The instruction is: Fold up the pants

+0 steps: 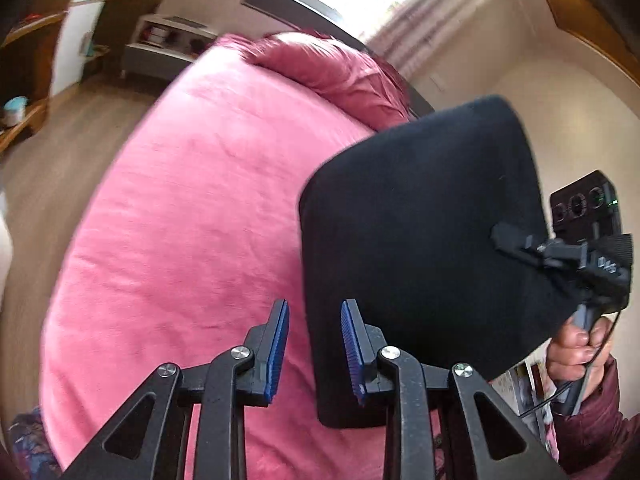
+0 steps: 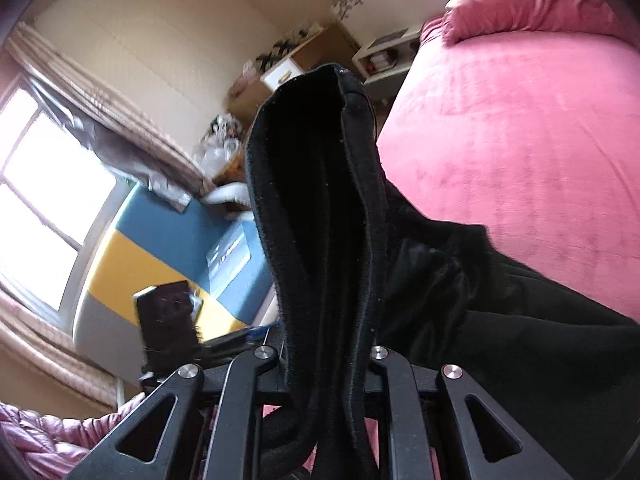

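Observation:
The black pants (image 1: 420, 248) are folded into a compact bundle and hang above the pink bed (image 1: 192, 208). My left gripper (image 1: 314, 344) is open and empty, its blue pads just left of the bundle's lower edge. My right gripper (image 1: 516, 240) grips the bundle's right side in the left wrist view. In the right wrist view the pants (image 2: 320, 208) stand up between my right gripper's jaws, which are shut on the thick fold (image 2: 328, 360); the fingertips are hidden by cloth. The rest of the pants (image 2: 500, 312) drape right over the bed (image 2: 520, 120).
A pink pillow (image 1: 332, 68) lies at the head of the bed. A white shelf unit (image 1: 168, 40) and a wooden floor (image 1: 80, 120) are beyond the bed's left side. A window (image 2: 40, 184) with curtains and a blue-and-yellow surface (image 2: 160, 240) show in the right wrist view.

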Tool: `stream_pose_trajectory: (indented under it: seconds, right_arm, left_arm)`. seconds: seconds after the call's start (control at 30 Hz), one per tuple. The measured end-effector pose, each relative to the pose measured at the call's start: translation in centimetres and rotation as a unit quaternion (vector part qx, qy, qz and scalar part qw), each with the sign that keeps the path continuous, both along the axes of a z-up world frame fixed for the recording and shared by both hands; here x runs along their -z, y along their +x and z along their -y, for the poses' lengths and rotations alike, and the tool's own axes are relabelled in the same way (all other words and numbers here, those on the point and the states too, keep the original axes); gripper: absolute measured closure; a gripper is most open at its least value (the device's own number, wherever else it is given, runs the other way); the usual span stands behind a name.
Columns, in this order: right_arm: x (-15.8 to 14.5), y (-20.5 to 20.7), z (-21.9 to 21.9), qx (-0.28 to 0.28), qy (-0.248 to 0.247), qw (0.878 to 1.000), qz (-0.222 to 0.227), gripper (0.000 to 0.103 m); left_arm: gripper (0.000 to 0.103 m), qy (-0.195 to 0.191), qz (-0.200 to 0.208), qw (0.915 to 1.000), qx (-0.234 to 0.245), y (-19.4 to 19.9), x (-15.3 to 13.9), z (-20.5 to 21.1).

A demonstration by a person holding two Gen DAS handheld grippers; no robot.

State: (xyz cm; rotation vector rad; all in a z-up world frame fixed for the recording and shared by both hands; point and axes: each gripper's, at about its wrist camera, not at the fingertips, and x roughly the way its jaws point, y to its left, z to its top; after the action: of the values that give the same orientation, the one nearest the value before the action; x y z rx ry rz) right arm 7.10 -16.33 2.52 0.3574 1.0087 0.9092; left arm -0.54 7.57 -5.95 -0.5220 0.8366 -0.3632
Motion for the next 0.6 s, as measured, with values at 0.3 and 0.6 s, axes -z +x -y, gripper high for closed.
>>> stream_pose_trajectory:
  seconds: [0.3,0.6]
  right_arm:
    - [1.6,-1.5,8.1,0.091,0.018,0.996,-0.014,0.089]
    - [8.5,-0.9,15.5,0.164,-0.012,0.982,-0.088,0.089]
  left_arm:
    - [0.076,0.019,-0.002,0.9963,0.083,2.5,0.2,7.0]
    - [0.076,0.052,-0.035,0.9850,0.161,3.6,2.7,12.6]
